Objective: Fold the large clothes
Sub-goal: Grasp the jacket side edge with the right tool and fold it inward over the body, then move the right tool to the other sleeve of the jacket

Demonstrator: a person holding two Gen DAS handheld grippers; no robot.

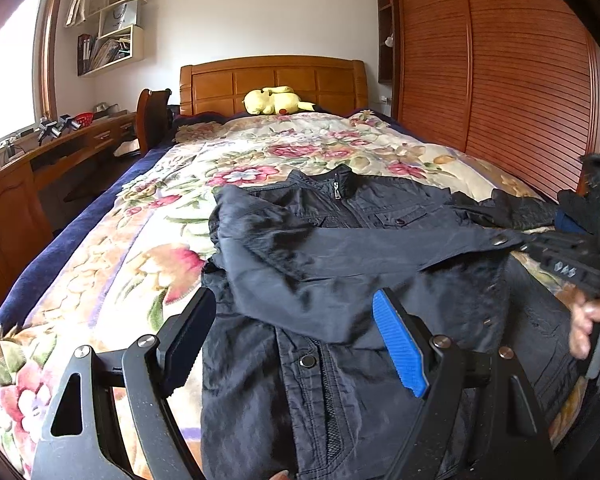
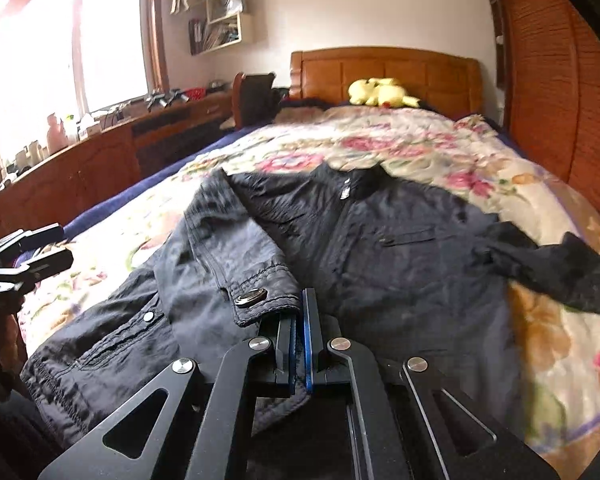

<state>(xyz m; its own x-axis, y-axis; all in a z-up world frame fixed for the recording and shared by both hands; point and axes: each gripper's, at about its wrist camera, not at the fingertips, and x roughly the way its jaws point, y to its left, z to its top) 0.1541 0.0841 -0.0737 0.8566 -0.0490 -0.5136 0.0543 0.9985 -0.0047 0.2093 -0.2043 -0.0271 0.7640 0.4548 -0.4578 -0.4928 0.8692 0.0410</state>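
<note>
A dark navy jacket (image 1: 340, 248) lies front up on the floral bed, collar toward the headboard; it also shows in the right wrist view (image 2: 380, 248). Its left sleeve (image 1: 380, 252) is drawn across the chest. My right gripper (image 2: 300, 312) is shut on the sleeve cuff (image 2: 260, 300) by its snap button; it shows in the left wrist view (image 1: 540, 248) at the right edge. My left gripper (image 1: 296, 320) is open and empty above the jacket's lower front, and shows at the left edge of the right wrist view (image 2: 60, 246).
The floral bedspread (image 1: 140, 264) covers the bed. A yellow plush toy (image 1: 274, 101) lies by the wooden headboard (image 1: 272, 80). A wooden desk (image 1: 40, 160) and chair stand left of the bed. A slatted wooden wardrobe (image 1: 500, 80) runs along the right.
</note>
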